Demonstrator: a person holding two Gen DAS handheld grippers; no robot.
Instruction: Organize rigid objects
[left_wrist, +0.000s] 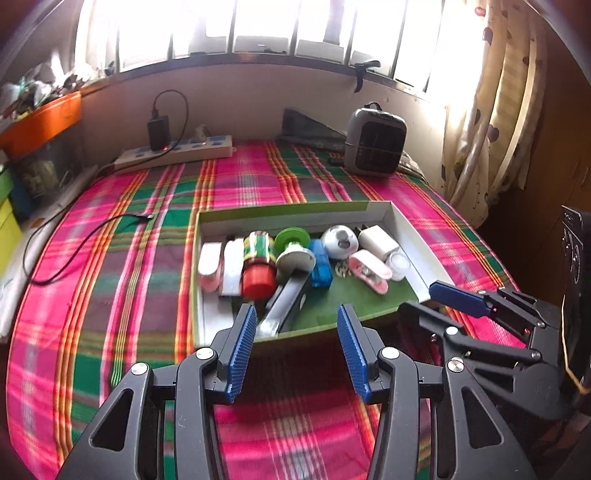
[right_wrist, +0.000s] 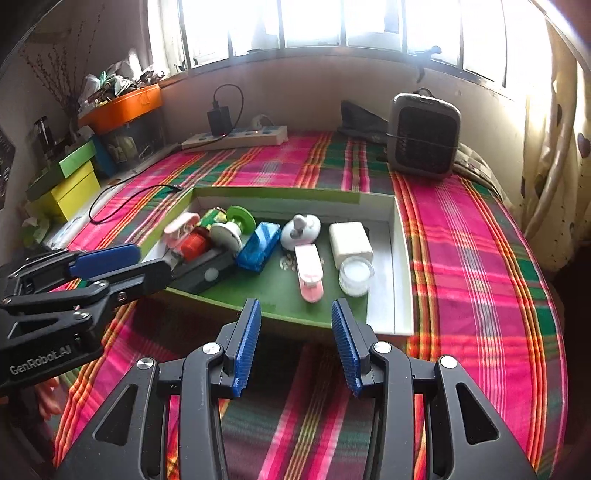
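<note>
A: Both grippers empty? Objects where?

B: Yes, left gripper (left_wrist: 297, 343) and right gripper (right_wrist: 295, 341) wide apart. All inside green tray (right_wrist: 400, 258). I worry abt glass jar (right_wrist: 355, 275) near tray's right wall: smooth, maybe slips.

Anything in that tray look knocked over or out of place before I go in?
Yes. In the green tray the red-capped bottle lies on its side, and the items at the left end are piled against each other rather than set apart.

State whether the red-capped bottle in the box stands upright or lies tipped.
Tipped: the red-capped bottle lies on its side, cap toward the camera.
</note>
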